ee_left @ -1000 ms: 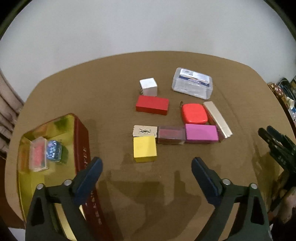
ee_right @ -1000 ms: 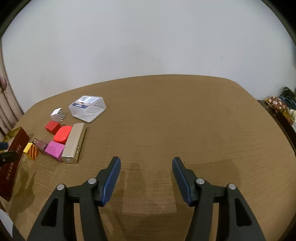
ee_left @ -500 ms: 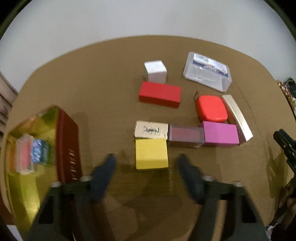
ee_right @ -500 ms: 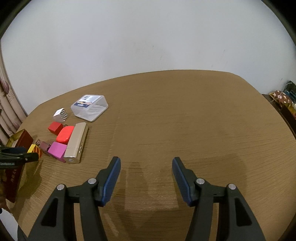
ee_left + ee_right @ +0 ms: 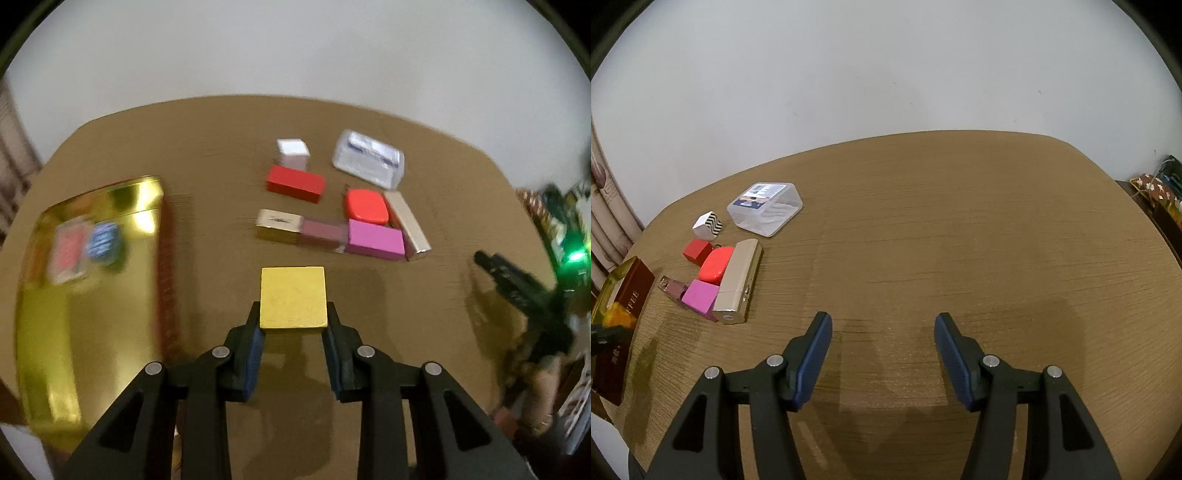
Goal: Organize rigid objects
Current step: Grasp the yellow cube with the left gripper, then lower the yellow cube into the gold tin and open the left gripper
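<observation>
- Your yellow block (image 5: 293,297): square, flat face up, pinched between blue pads, off the table.
- Gold tin (image 5: 92,295), left, open, holds two small items.
- Remaining boxes clustered centre: red box (image 5: 295,183), pink box (image 5: 375,239).

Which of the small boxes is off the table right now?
The yellow box, clamped in the left gripper; the red, pink and other boxes lie on the table.

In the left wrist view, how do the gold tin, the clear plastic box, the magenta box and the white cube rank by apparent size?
Largest to smallest as they look:
1. gold tin
2. clear plastic box
3. magenta box, close to the clear box; the clear box lies farther away, so their order is unsure
4. white cube
</observation>
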`<state>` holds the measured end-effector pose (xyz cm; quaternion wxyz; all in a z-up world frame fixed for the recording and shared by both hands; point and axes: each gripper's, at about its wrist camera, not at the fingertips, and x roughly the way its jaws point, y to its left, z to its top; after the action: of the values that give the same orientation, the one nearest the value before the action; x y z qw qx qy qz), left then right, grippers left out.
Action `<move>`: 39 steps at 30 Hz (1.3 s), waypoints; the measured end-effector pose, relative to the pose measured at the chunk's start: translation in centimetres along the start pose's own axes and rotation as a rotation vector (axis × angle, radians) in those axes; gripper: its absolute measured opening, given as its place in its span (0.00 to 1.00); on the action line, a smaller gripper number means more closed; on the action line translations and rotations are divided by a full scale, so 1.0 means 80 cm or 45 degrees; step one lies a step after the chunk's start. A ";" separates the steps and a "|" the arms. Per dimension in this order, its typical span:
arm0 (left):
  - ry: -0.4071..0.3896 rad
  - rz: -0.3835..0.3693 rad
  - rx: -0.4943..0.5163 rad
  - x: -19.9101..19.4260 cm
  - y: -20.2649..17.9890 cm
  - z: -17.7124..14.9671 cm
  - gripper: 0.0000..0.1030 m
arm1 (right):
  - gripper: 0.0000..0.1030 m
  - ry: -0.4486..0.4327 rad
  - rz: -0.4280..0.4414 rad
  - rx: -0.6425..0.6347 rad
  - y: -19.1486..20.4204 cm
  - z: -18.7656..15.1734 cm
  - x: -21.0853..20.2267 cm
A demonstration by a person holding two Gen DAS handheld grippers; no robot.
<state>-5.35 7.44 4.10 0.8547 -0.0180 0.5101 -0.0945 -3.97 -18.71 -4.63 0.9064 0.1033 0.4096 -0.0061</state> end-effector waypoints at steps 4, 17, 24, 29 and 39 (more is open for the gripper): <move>-0.042 0.131 -0.084 -0.050 0.059 -0.002 0.26 | 0.58 0.011 -0.020 -0.017 0.001 -0.002 0.005; 0.073 0.394 -0.247 0.001 0.238 -0.005 0.26 | 0.59 0.040 -0.079 -0.054 0.005 0.000 0.012; 0.044 0.425 -0.176 0.022 0.231 0.003 0.26 | 0.60 0.057 -0.102 -0.083 0.010 0.002 0.018; 0.019 0.445 -0.138 0.026 0.221 0.003 0.28 | 0.61 0.062 -0.104 -0.091 0.010 0.003 0.019; -0.164 0.341 -0.146 -0.064 0.160 -0.033 0.67 | 0.61 0.058 0.136 -0.188 0.039 0.007 -0.003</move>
<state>-8.21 21.08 5.65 0.8882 -0.0046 0.4565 0.0511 -3.44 -15.81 -3.54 0.9010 0.0579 0.4235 0.0746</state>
